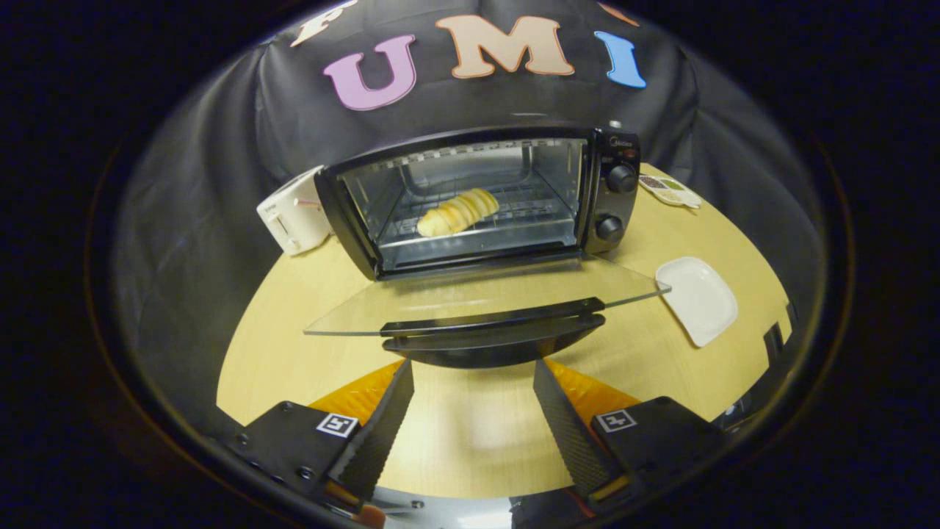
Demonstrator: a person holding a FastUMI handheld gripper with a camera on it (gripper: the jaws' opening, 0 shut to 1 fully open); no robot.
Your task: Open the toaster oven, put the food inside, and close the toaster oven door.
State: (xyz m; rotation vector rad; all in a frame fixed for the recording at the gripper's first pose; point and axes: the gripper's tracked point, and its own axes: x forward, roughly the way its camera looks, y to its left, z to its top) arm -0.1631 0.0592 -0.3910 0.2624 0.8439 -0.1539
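The bread (458, 212) lay on the rack inside the oven (485, 198), and the door (485, 301) hung down flat over the tabletop (294, 345). The fingers (474, 419) were wide apart and held nothing, just below the handle (492, 334). To shut it well, I think they should push up under the handle slowly.

The gripper (474, 367) stands with fingers spread and nothing between them; their tips lie just beneath the door handle (492, 334), which covers part of the table (294, 345). The toaster oven (481, 198) hides the right portion of the white appliance (294, 213) beside it. Markings on the small card (670, 191) behind the oven are too small to resolve.
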